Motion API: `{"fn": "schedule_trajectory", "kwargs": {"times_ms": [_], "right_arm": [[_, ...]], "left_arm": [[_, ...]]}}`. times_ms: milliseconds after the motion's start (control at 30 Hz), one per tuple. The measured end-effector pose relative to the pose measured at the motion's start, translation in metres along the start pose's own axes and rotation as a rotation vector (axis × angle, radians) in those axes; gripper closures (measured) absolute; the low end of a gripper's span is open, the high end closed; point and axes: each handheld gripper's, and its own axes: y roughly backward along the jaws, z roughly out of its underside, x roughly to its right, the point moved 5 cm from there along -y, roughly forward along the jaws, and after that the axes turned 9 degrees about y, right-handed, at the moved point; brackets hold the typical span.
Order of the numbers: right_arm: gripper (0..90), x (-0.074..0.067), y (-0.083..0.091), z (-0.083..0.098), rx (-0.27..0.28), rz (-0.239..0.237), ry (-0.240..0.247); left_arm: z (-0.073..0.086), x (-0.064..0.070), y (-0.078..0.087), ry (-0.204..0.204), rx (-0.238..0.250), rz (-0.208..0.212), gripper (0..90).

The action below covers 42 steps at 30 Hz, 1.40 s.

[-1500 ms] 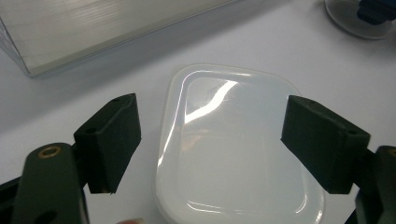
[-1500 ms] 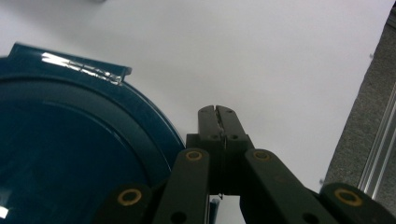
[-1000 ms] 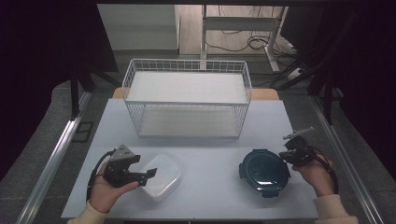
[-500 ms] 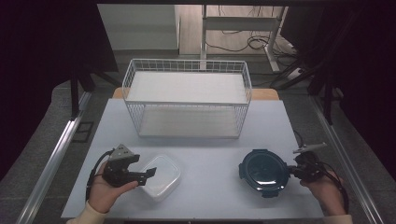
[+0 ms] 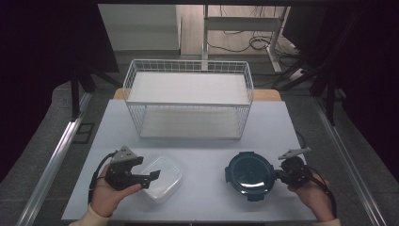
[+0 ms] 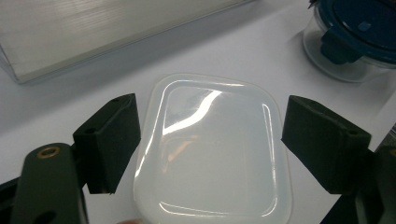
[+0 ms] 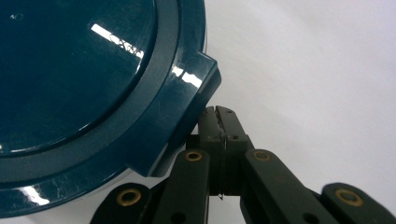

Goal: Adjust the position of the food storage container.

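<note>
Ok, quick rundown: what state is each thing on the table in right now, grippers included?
Clear container: lid on, flat on the table, between the left jaws.
Round container: dark blue lid on, upright.
Wire basket: empty, upright at the back.
Left gripper: open, jaws either side of the clear container, not pressing.
Right gripper: shut, tips beside a lid clasp.

White table [image 5: 197, 141]; wire basket [image 5: 188, 101] at back; grey floor [image 5: 56, 136]; dark surroundings; cables [image 5: 244, 44] behind.
</note>
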Motion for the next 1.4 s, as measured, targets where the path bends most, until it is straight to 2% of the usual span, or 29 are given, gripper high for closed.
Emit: {"fn": "schedule_trajectory", "kwargs": {"times_ms": [333, 567, 600, 700, 833, 1033, 1067, 1100, 1167, 1200, 1233, 1300, 1400], "right_arm": [[90.0, -0.033, -0.005, -0.015, 0.018, -0.043, 0.089], [90.0, -0.033, -0.005, -0.015, 0.044, -0.058, 0.085], [90.0, -0.032, -0.003, -0.015, 0.057, -0.052, 0.079], [89.9, -0.023, 0.006, -0.017, 0.093, 0.004, 0.065], [89.8, -0.021, 0.023, -0.028, 0.171, 0.021, 0.048], [87.6, -0.037, 0.044, -0.056, 0.329, -0.052, 0.043], [85.2, -0.041, 0.046, -0.060, 0.355, -0.068, 0.043], [78.6, -0.046, 0.047, -0.062, 0.382, -0.087, 0.038], [54.5, -0.055, 0.048, -0.063, 0.428, -0.119, 0.020], [42.3, -0.058, 0.048, -0.063, 0.450, -0.108, -0.002], [34.3, -0.060, 0.049, -0.062, 0.459, -0.093, -0.024], [26.2, -0.063, 0.051, -0.058, 0.478, -0.097, -0.052], [21.6, -0.063, 0.051, -0.050, 0.493, -0.104, -0.079]], "left_arm": [[-0.001, 0.007, 0.001, -0.004, 0.001, 0.018, 19.3], [-0.001, 0.010, 0.001, -0.005, 0.000, 0.022, 19.3], [-0.001, 0.011, 0.002, -0.008, 0.002, 0.026, 19.3], [-0.002, 0.014, 0.004, -0.004, 0.010, 0.030, 19.0], [-0.004, 0.021, 0.007, 0.013, 0.021, 0.044, 18.4], [-0.005, 0.034, 0.007, 0.004, 0.022, 0.062, 17.4], [-0.005, 0.036, 0.007, 0.003, 0.021, 0.066, 17.3], [-0.004, 0.038, 0.007, 0.005, 0.021, 0.068, 17.1], [-0.003, 0.042, 0.006, 0.011, 0.017, 0.071, 16.8], [-0.002, 0.046, 0.005, 0.008, 0.013, 0.073, 16.3], [-0.001, 0.049, 0.004, 0.007, 0.009, 0.076, 15.4], [0.000, 0.056, 0.001, 0.016, 0.000, 0.087, 14.0], [0.001, 0.066, -0.004, 0.038, -0.013, 0.112, 12.3]]}}
